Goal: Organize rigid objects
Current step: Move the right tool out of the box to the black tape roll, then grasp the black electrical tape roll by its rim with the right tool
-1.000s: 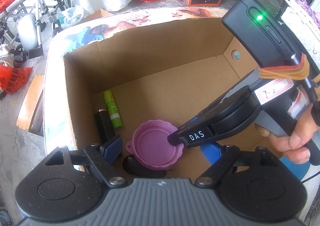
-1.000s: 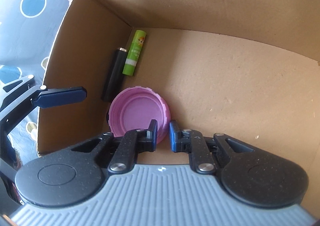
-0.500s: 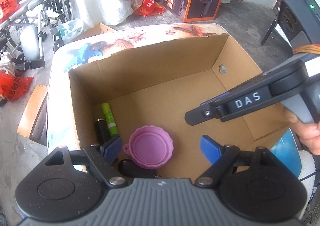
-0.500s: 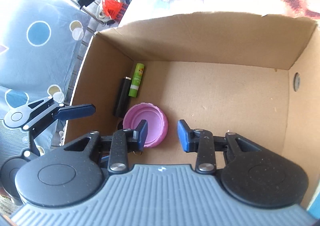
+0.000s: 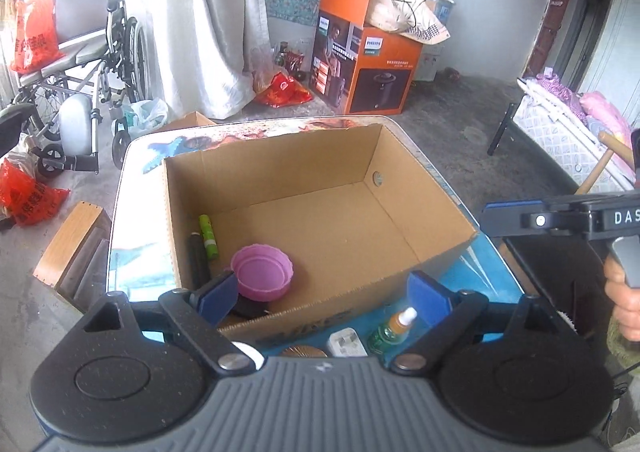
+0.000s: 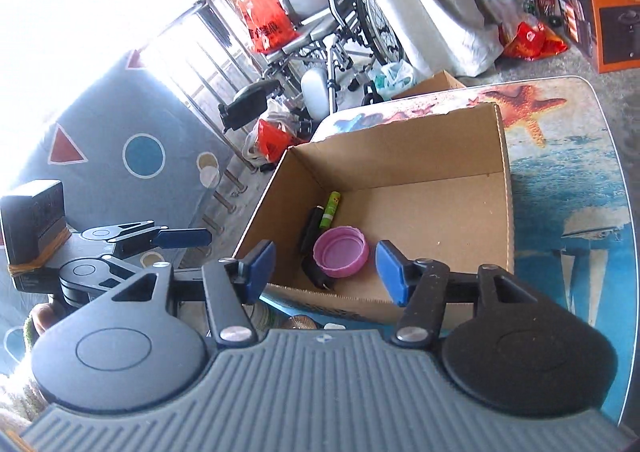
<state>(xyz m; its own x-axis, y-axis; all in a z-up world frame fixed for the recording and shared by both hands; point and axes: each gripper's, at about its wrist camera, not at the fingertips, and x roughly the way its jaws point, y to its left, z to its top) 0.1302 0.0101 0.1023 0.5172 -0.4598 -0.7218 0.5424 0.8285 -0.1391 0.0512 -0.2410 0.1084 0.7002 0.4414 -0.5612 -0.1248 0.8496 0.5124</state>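
An open cardboard box (image 5: 400,172) (image 6: 400,156) stands on the sea-print table (image 6: 560,156). Inside it lie a purple lid (image 5: 262,271) (image 6: 341,251), a green tube (image 5: 208,236) (image 6: 329,209), a black cylinder (image 5: 199,260) (image 6: 310,228) and a dark object at the near wall (image 6: 318,274). My left gripper (image 5: 322,294) hovers above the box's near edge, jaws opening, nothing between them. My right gripper (image 6: 325,271) is back from the box, jaws opening, empty. On the table before the box sit a small spray bottle (image 5: 392,330), a white plug (image 5: 346,344) and a round brown object (image 5: 302,351).
A wheelchair (image 5: 88,64) (image 6: 332,24), red bags (image 5: 28,196) and an orange appliance carton (image 5: 360,52) stand on the floor beyond the table. A wooden box (image 5: 68,248) sits left of the table. A hand (image 5: 622,304) holds the right gripper's handle.
Both grippers have pulled up and back out of the box. The right gripper's jaws, nearly shut beside the purple lid before, have spread apart. The lid stays in the box.
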